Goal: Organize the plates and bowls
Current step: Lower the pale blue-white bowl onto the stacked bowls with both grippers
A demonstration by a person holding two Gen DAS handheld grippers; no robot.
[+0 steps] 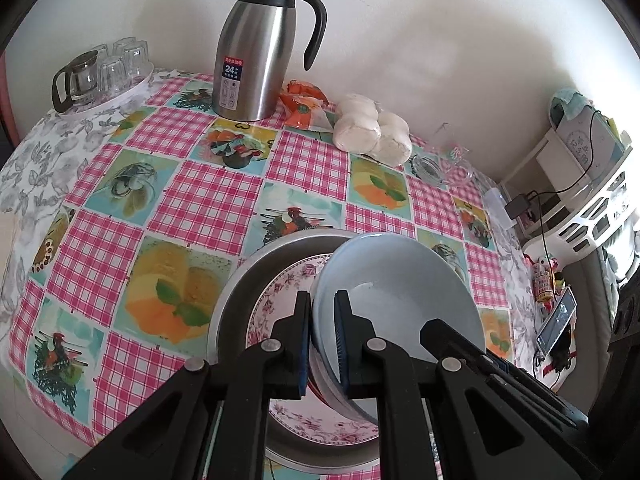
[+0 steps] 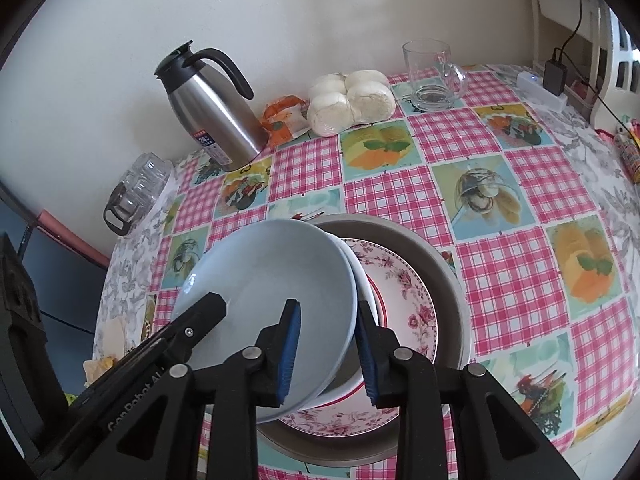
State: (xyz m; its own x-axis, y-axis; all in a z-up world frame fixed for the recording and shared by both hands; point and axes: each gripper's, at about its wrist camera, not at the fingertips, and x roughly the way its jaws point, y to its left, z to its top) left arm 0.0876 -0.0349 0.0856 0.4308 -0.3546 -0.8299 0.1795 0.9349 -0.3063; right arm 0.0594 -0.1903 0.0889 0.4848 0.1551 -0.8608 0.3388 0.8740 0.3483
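Note:
A pale blue bowl point(image 1: 396, 280) is held tilted over a pink floral plate point(image 1: 280, 300) that lies in a metal pan point(image 1: 244, 280). My left gripper point(image 1: 322, 304) is shut on the bowl's rim. My right gripper point(image 2: 328, 316) straddles the opposite rim of the same bowl point(image 2: 272, 280) with its blue pads close on either side, gripping it. A white bowl with a red band point(image 2: 370, 292) sits under the blue bowl on the floral plate point(image 2: 412, 300). The pan point(image 2: 444, 272) surrounds them.
On the checked tablecloth stand a steel thermos jug point(image 1: 256, 52), a bag of buns point(image 1: 374, 128), an orange packet point(image 1: 304, 108), a tray of glasses point(image 1: 104, 76) and a glass mug point(image 2: 434, 76). A white shelf with cables point(image 1: 580, 184) is on the right.

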